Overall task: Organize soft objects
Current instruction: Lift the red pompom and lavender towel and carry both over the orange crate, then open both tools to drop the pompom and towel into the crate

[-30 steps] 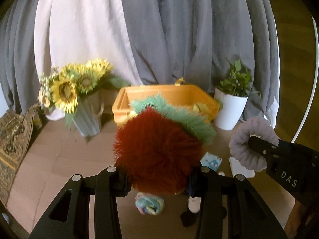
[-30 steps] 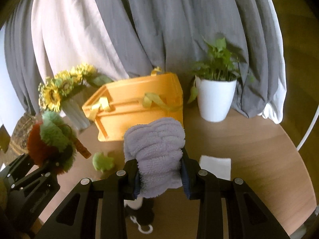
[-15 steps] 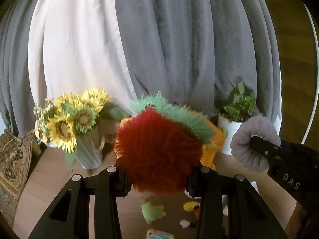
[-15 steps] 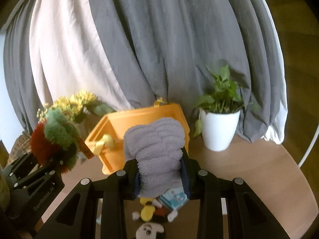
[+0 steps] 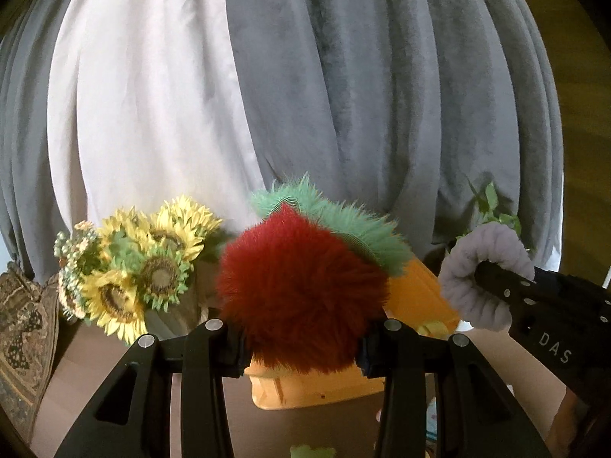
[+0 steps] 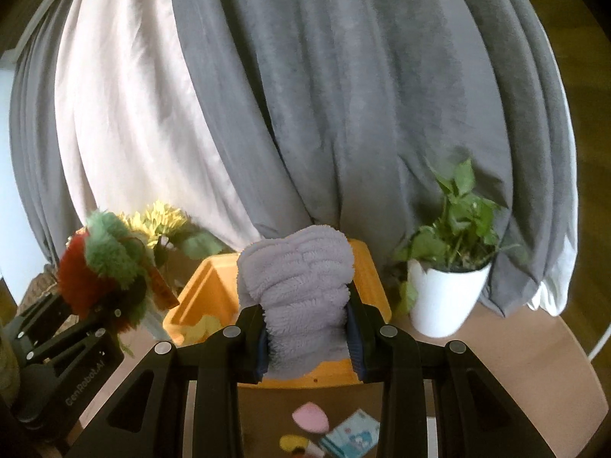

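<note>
My left gripper (image 5: 301, 347) is shut on a fluffy red and green plush toy (image 5: 301, 290), held up above the wooden table. That toy (image 6: 99, 274) also shows at the left of the right wrist view, in the left gripper (image 6: 103, 305). My right gripper (image 6: 307, 337) is shut on a lilac fuzzy cloth (image 6: 301, 290), which also appears as a lilac cloth (image 5: 481, 271) at the right of the left wrist view. An orange bin (image 6: 206, 297) stands just beyond both grippers, and the held things cover most of it.
A sunflower vase (image 5: 133, 267) stands left of the bin, and a white potted plant (image 6: 446, 297) to its right. Grey and white curtains hang behind. Small items lie on the table (image 6: 515, 366) below: a pink piece (image 6: 311, 416), a blue packet (image 6: 351, 437), a green piece (image 5: 311, 451).
Both grippers rose and moved toward the bin with their loads. The bin now sits lower and closer in both views, and more curtain fills the frames.
</note>
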A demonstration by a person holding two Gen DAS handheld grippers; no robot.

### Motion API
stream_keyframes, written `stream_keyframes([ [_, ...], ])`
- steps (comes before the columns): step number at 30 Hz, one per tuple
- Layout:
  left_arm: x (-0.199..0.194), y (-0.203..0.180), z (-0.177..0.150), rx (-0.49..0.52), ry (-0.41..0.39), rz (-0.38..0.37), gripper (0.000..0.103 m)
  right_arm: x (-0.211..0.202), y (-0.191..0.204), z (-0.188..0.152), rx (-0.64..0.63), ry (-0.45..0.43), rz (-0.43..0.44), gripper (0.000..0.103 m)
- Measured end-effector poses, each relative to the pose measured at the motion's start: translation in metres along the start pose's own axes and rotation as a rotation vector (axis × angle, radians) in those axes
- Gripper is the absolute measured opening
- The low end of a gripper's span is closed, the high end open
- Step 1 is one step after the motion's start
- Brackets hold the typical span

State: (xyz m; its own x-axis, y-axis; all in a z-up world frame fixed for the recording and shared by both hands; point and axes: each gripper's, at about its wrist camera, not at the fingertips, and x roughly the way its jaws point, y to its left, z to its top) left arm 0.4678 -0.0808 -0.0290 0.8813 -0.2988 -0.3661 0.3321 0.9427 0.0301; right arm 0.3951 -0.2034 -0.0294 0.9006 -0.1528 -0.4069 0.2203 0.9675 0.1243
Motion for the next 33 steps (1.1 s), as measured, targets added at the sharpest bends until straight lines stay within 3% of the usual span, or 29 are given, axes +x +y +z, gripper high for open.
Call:
stream_keyframes([
  [9, 0.053, 0.008, 0.008, 0.003, 0.037, -0.009, 0.041, 0.052, 0.004, 0.012, -0.01, 0.041, 0.0, 0.034],
  [21, 0.133, 0.014, -0.004, 0.005, 0.155, -0.02, 0.041, 0.133, 0.0, 0.012, -0.003, 0.143, 0.004, 0.034],
  [25, 0.155, 0.012, -0.009, 0.019, 0.188, -0.019, 0.046, 0.156, -0.001, 0.009, -0.006, 0.181, 0.008, 0.034],
  [27, 0.162, 0.013, -0.012, 0.017, 0.197, -0.01, 0.052, 0.167, -0.002, 0.008, 0.001, 0.202, 0.008, 0.04],
  [29, 0.165, 0.015, -0.014, 0.019, 0.203, -0.004, 0.069, 0.176, -0.005, 0.006, 0.006, 0.228, 0.021, 0.048],
  [32, 0.165, 0.016, -0.016, 0.023, 0.203, 0.014, 0.071, 0.184, -0.006, 0.004, -0.004, 0.243, 0.006, 0.069],
  [33, 0.164, 0.017, -0.017, 0.022, 0.204, 0.02, 0.073, 0.183, -0.007, 0.004, -0.002, 0.238, -0.001, 0.069],
])
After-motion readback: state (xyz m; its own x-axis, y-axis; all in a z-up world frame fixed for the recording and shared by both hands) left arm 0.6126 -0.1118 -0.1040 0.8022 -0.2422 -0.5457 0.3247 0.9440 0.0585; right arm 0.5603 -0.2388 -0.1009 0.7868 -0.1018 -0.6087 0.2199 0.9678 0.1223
